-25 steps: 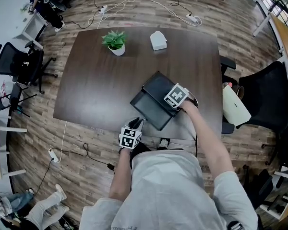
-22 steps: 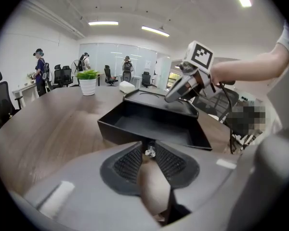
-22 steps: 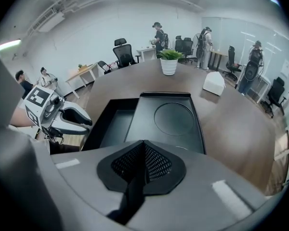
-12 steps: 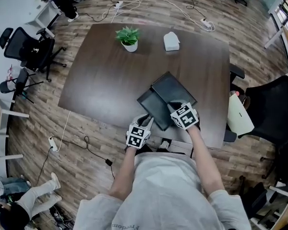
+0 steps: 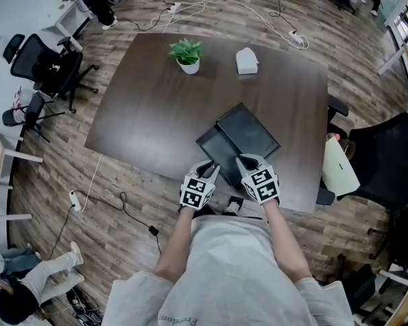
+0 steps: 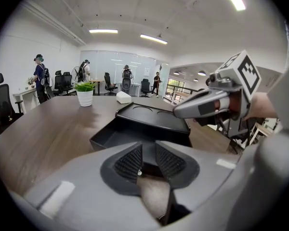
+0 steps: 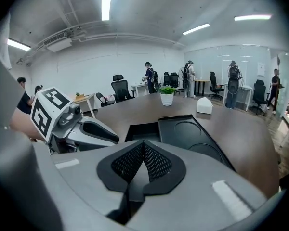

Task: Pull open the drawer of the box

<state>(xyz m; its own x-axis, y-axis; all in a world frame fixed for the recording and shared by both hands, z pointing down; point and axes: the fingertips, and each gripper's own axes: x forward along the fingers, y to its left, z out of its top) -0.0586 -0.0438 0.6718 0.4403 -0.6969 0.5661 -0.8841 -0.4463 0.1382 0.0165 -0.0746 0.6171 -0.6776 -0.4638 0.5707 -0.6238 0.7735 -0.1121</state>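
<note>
Head view: the flat black plastic box (image 5: 250, 129) lies near the near edge of the dark brown wooden table (image 5: 143, 107). Its shallow black drawer (image 5: 214, 151) stands slid out toward the near left, so box and drawer run diagonally, far right to near left. The left tongs (image 5: 208, 171) and right tongs (image 5: 247, 161) sit close by the drawer.

Left gripper view: the jaws stand slightly apart and hold nothing, with the open drawer ahead.

Right gripper view: the pads meet at the tips, empty.

The pull looks done, so next is likely drawing clear.
</note>
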